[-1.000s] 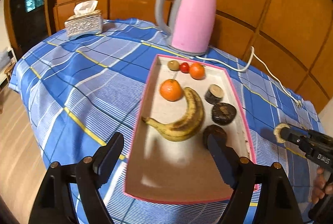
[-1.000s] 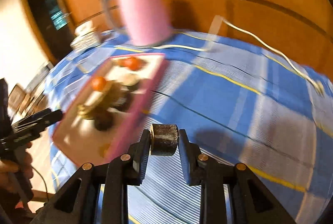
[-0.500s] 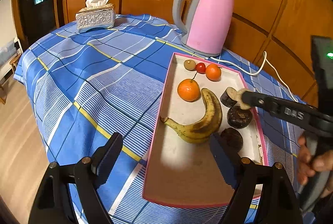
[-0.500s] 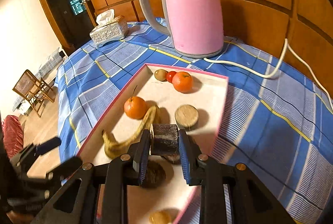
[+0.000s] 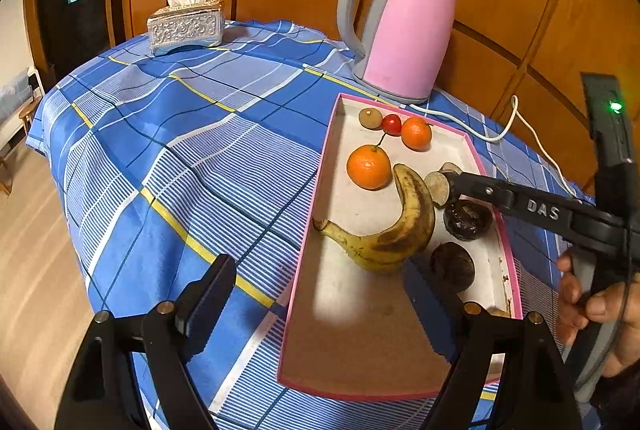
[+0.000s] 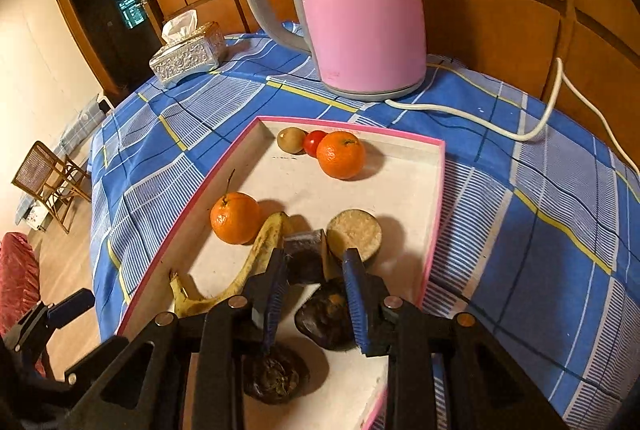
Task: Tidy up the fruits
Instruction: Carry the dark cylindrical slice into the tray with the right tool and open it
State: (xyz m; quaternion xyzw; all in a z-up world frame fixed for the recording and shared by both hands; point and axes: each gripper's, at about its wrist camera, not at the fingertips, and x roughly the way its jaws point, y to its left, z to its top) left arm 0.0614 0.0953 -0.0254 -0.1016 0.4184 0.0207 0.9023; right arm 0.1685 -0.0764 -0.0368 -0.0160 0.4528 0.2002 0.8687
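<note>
The right gripper point(image 6: 314, 266) has its fingers clamped on a dark cut fruit piece point(image 6: 305, 254) over the pink tray point(image 6: 434, 206), beside the banana point(image 6: 256, 262); the left gripper point(image 5: 316, 304) has its fingers apart, empty, at the tray's near edge

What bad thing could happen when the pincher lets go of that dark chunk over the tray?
The right gripper is shut on a dark chunk, squeezed between the banana and a cut round piece. If let go there, it may land on the banana tip or tip onto a neighbour instead of lying flat. The dark fruit lies right under the jaws, so pulling back low could knock it. The pink tray wall is close too.
</note>
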